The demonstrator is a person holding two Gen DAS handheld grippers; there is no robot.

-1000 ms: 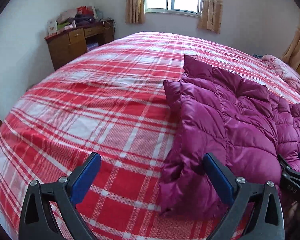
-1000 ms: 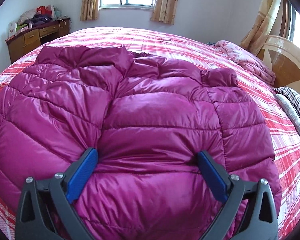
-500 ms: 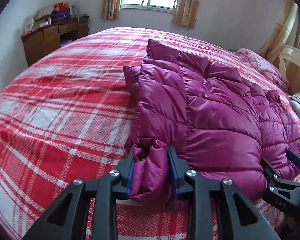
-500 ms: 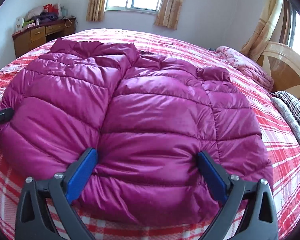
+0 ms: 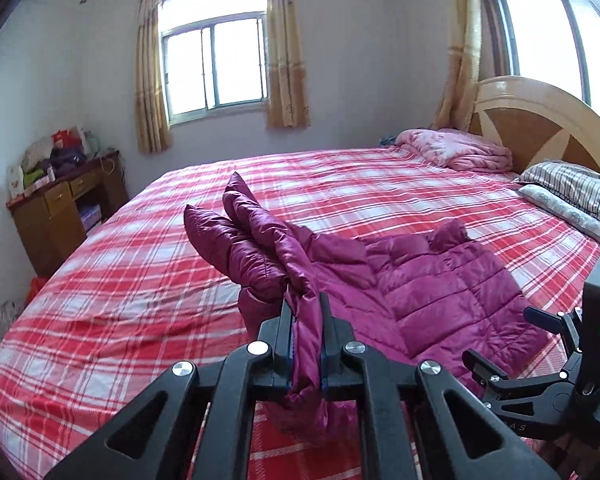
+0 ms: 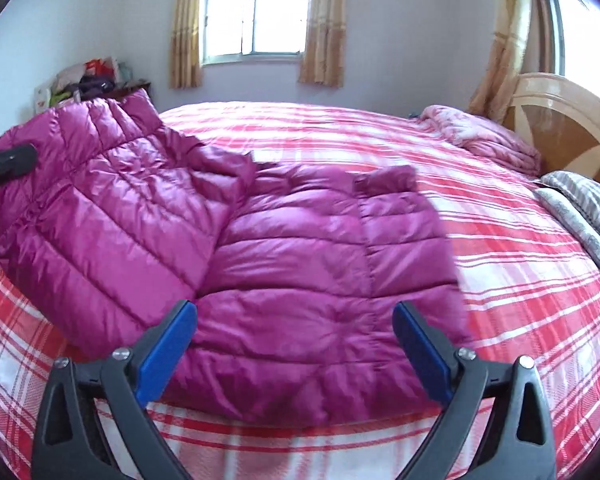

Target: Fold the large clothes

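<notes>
A magenta quilted puffer jacket (image 6: 300,248) lies on the red plaid bed (image 6: 520,240). My left gripper (image 5: 306,320) is shut on a bunched edge of the jacket (image 5: 440,288) and holds that left side raised off the bed, so it drapes down to the right. My right gripper (image 6: 294,320) is open, its blue pads either side of the jacket's near hem, a little above it. The right gripper also shows in the left wrist view (image 5: 512,340) at the lower right. The left gripper's tip shows at the left edge of the right wrist view (image 6: 8,162).
A wooden headboard (image 5: 540,120) stands at the right with a folded pink blanket (image 5: 456,150) and striped pillows (image 5: 572,192). A cluttered wooden desk (image 5: 60,208) stands at the far left wall. Curtained windows (image 5: 216,64) are behind the bed.
My left gripper closed on the jacket's left edge and lifted it up off the bed. My right gripper stayed open and drew back to the near hem.
</notes>
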